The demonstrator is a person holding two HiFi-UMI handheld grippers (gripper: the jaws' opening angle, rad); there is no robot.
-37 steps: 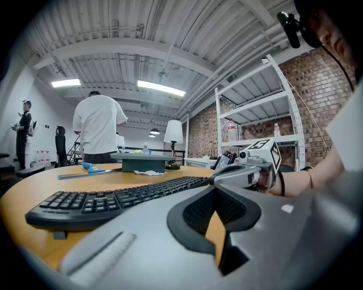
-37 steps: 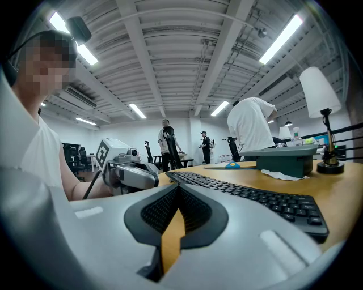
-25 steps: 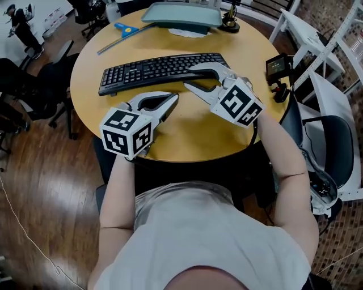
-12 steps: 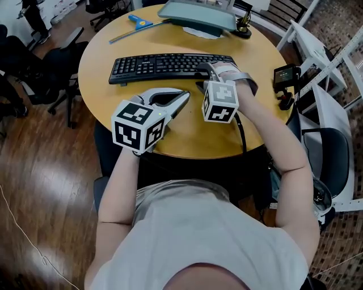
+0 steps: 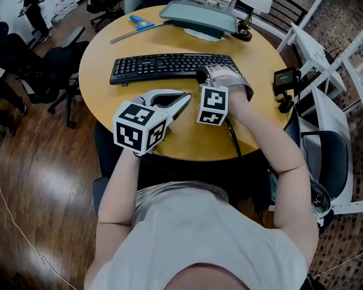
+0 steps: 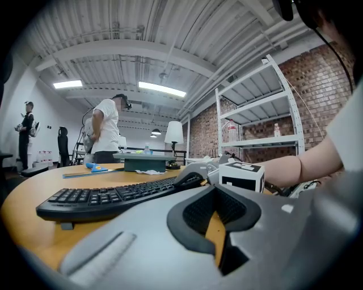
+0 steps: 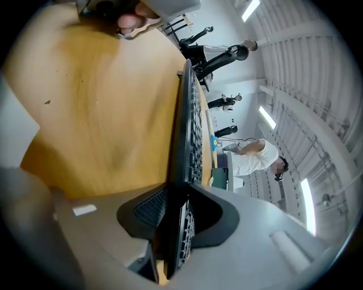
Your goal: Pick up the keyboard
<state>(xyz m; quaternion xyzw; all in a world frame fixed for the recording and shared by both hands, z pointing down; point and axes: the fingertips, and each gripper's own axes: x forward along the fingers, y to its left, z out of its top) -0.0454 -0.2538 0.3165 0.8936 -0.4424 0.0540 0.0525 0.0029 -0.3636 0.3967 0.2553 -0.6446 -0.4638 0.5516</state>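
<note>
A black keyboard (image 5: 164,67) lies flat across the round wooden table (image 5: 187,136). My right gripper (image 5: 207,72) is at the keyboard's right end, rolled so one jaw is over the keys and the other under the edge. Its jaws are closing, and in the right gripper view the keyboard (image 7: 190,130) runs edge-on between them with the right gripper (image 7: 181,190) pads against it. My left gripper (image 5: 184,98) rests shut on the table just in front of the keyboard, holding nothing. From the left gripper view the keyboard (image 6: 113,198) stretches to the left beyond the left gripper (image 6: 212,190).
A grey monitor stand (image 5: 198,17) and a blue tool (image 5: 139,22) sit at the table's far side. A small black device (image 5: 283,76) is mounted off the right rim, next to white frames (image 5: 329,62). Dark office chairs (image 5: 34,73) stand at the left.
My right gripper rolled over, dropped to the keyboard's right end and now has that end between its jaws. The left gripper stayed where it was.
</note>
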